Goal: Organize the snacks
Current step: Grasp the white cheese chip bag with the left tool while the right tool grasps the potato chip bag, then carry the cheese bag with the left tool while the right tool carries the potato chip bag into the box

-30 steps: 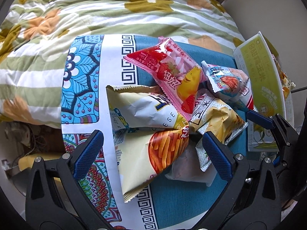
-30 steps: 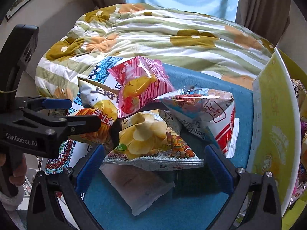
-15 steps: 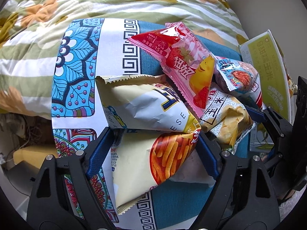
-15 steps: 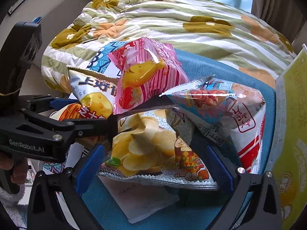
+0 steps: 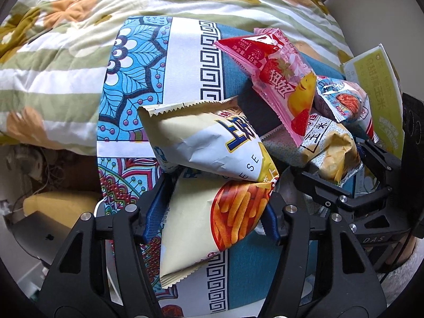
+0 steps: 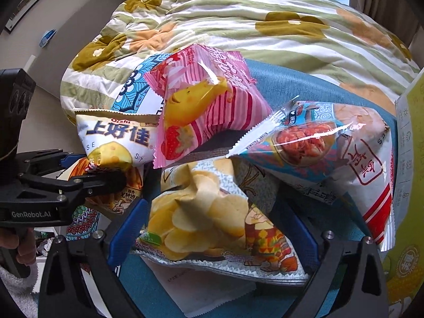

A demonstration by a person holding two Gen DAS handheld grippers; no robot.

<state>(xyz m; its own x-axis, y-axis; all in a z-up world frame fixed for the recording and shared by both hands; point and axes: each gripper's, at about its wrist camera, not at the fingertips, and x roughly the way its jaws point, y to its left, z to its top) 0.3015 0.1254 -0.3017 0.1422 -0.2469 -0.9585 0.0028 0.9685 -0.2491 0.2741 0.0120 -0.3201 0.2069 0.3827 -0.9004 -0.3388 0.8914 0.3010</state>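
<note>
A pile of snack bags lies on a blue patterned cloth (image 5: 185, 61). My left gripper (image 5: 212, 206) is shut on the cream fries bag (image 5: 212, 212), with a white cheese bag (image 5: 212, 143) lying over it. My right gripper (image 6: 212, 228) has its blue pads on both sides of the potato chip bag (image 6: 206, 212) and is closing on it. A pink strawberry bag (image 6: 206, 106) and a blue-and-white shrimp snack bag (image 6: 331, 143) rest on top of the pile. The left gripper also shows in the right wrist view (image 6: 87, 177).
A striped floral quilt (image 6: 251, 21) covers the bed behind the cloth. A yellow-green carton (image 5: 376, 92) stands at the right edge. A flat white packet (image 6: 201, 291) lies under the chip bag. The cloth's left edge drops to the floor.
Both grippers moved forward into the pile. The left jaws closed on the fries bag. The right jaws narrowed around the chip bag.
</note>
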